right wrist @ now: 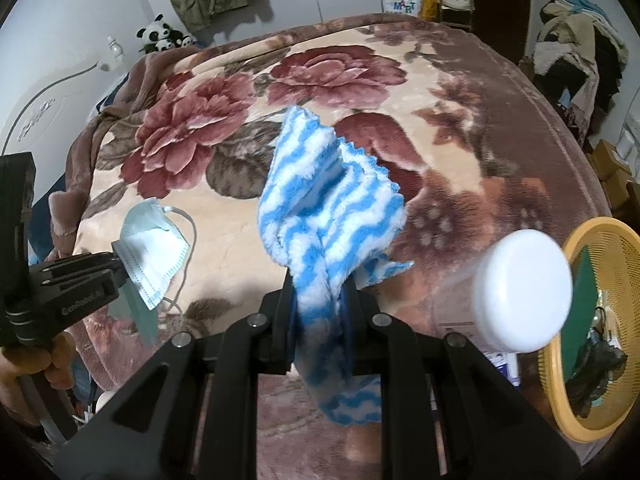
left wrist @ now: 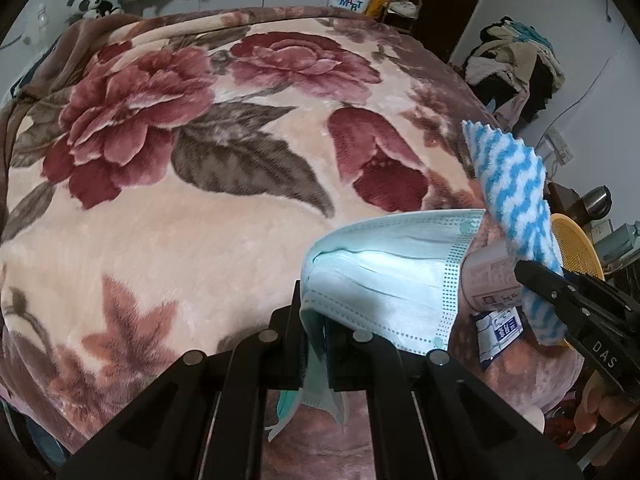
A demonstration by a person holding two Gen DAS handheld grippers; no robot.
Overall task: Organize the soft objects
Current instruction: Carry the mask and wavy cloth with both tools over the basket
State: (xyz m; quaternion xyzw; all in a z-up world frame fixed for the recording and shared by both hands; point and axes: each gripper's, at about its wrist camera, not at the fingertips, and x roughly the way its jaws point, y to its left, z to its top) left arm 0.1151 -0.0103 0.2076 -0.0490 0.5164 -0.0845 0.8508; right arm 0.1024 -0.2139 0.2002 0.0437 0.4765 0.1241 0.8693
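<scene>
My left gripper (left wrist: 314,320) is shut on a light blue face mask (left wrist: 384,276), held above the floral blanket; the mask also shows at the left of the right wrist view (right wrist: 154,252), with its ear loop hanging. My right gripper (right wrist: 320,300) is shut on a blue-and-white striped fluffy cloth (right wrist: 324,216), which stands up between the jaws and hangs below them. The cloth and right gripper (left wrist: 528,276) also show at the right of the left wrist view, the cloth (left wrist: 516,208) just right of the mask.
A floral blanket (left wrist: 200,220) covers the bed. A white-capped bottle (right wrist: 520,292) and a small packet (left wrist: 500,332) lie near the bed's right edge. A yellow mesh basket (right wrist: 600,320) with dark items sits at the right. Clothes pile (right wrist: 580,48) at far right.
</scene>
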